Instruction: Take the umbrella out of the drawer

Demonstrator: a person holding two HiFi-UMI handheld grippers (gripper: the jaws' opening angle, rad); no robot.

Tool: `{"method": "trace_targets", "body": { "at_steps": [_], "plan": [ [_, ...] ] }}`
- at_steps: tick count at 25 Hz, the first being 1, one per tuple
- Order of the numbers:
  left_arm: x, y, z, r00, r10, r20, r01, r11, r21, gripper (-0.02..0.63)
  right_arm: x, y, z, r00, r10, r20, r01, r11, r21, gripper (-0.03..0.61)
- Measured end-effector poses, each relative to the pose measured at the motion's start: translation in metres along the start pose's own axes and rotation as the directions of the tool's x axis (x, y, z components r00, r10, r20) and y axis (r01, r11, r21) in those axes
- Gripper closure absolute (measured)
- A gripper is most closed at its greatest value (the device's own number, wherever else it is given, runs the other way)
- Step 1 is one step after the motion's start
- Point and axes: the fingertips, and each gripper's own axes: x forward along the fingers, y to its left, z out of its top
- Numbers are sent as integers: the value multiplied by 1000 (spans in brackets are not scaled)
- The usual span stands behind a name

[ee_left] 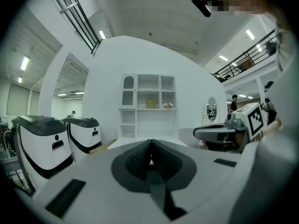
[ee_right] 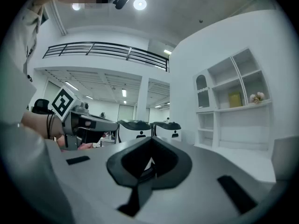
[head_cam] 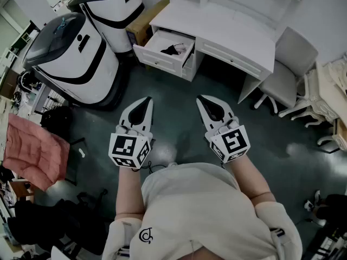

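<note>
– In front of the person's torso, what are the two grippers doing?

– Both are pointing level, side by side and apart. The left gripper [head_cam: 147, 99] is keeping its jaws pressed together on nothing, and the right gripper [head_cam: 200, 98] is doing the same. Neither is touching anything.

– And where is the umbrella lying from there?

– Well ahead of both tips, across a stretch of bare floor [head_cam: 179, 118]. The drawer [head_cam: 160, 62] is standing pulled out at the desk's [head_cam: 227, 28] left end, and the umbrella [head_cam: 173, 49] is showing as a small dark bundle inside, towards the drawer's right side wall. It is sitting nearly on the line between the two grippers, slightly nearer the left one's side. The gripper views are showing the desk ahead, but not the inside of the drawer.

– How are you expecting it to handle?

– I am judging it to be a folded compact one: light, with soft, slippery cloth wrapped over a stiff shaft. Jaws closing on loose cloth alone are likely to slide off or drag a fold out.

– So where is the hold going?

– Across the middle of the bundle, where the shaft is backing the cloth, or on the handle. It is too small from here to tell which end that is. The jaws are needing to spread first and come in over the drawer's front edge.
</note>
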Motion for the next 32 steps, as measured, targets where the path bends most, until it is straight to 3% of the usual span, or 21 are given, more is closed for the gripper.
{"method": "trace_targets", "body": {
  "at_steps": [8,13,18,23,32],
  "plan": [
    [1,7,-5,1000,-11,-8,11,1000,6,603,8,4,-5,1000,-2,-8,2,1000,16,575],
    [-3,13,-12,999,-26,-19,26,1000,-4,603,15,24,-5,999,50,0,-50,999,4,575],
    [-16,32,-25,999,-38,-27,38,999,-9,603,29,41,-17,1000,13,-16,-13,1000,1,574],
    [-31,62,-44,998,-28,-50,26,999,-26,603,47,46,-32,998,-43,-56,47,996,81,574],
    [-23,105,-70,996,31,-86,-38,996,-78,603,101,60,-52,993,58,-98,-55,998,35,574]
  ]
}}
